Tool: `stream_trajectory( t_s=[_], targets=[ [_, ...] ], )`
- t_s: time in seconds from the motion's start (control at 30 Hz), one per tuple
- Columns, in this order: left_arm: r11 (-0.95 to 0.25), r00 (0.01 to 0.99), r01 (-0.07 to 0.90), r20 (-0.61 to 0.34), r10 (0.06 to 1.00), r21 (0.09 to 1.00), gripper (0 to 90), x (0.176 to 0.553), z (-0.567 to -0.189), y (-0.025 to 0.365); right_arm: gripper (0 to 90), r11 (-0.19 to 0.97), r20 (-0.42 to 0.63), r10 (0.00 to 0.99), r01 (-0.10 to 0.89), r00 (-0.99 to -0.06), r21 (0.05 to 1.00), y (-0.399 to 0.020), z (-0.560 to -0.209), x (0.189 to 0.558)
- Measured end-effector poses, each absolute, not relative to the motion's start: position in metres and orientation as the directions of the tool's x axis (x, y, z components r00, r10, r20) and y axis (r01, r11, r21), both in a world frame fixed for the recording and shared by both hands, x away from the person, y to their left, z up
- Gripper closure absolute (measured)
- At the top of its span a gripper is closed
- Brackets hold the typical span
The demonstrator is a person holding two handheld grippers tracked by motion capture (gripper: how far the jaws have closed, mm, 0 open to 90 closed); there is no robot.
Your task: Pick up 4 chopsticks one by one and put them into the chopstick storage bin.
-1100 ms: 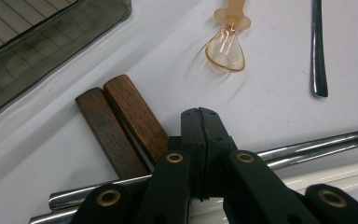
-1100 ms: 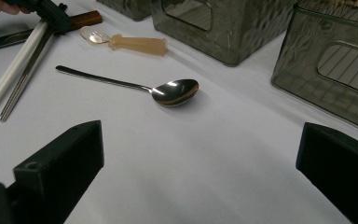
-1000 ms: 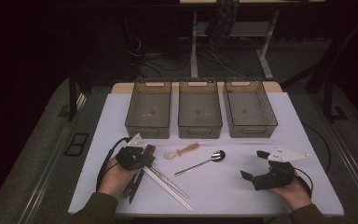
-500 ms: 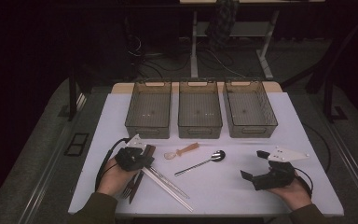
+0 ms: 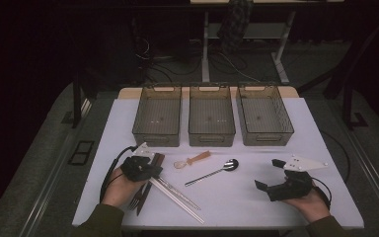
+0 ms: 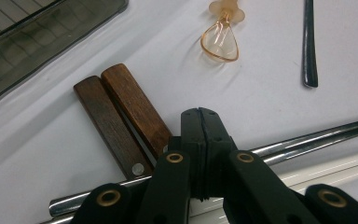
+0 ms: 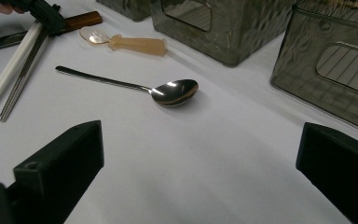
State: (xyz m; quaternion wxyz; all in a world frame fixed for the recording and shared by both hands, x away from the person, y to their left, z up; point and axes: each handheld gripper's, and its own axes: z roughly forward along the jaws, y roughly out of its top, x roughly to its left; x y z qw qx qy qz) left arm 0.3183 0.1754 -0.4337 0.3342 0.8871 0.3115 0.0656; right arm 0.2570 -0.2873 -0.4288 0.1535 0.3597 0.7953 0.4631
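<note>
- Left hand-held gripper (image 5: 150, 170), lower left of the high view: jaws clenched tight, pads meeting face to face with nothing visibly pinched between them. Tip sits right over the cutlery pile, prob. lined up for a pick.
- Metal chopsticks (image 6: 307, 135) run across the lower part of the left gripper view, just under the closed jaws; white chopsticks (image 6: 335, 170) lie alongside, nearer the bottom edge. Can't tell if the tip touches them.
- Two wooden handles (image 6: 121, 112) lie side by side at left-centre of that view, angled, touching each other. A fork (image 5: 137, 198) pokes out below the left hand in the high view.
- Right hand-held gripper (image 5: 272, 174), lower right of the high view: jaws released, wide apart, empty, aimed toward the middle of the surface (image 5: 256, 207), looks parked and ready.
- Metal spoon (image 7: 168, 91) lies bowl-up at the centre of the right gripper view; amber plastic spoon (image 7: 126, 43) at upper left, near the bins.
- Three grey bins (image 5: 212, 118) in a row along the upper middle, all seem empty, prob. for sorting by type.
</note>
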Motion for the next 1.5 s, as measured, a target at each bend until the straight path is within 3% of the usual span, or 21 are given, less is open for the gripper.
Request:
stream_trajectory(
  t_s=[1.5],
  targets=[
    [-0.583,0.798,0.512,-0.098,0.594,0.631,88.5,0.3135,-0.4321,0.1788,0.4,0.311,0.088,0.714,0.427,-0.694,0.849,-0.2878,-0.4285,0.2574]
  ],
)
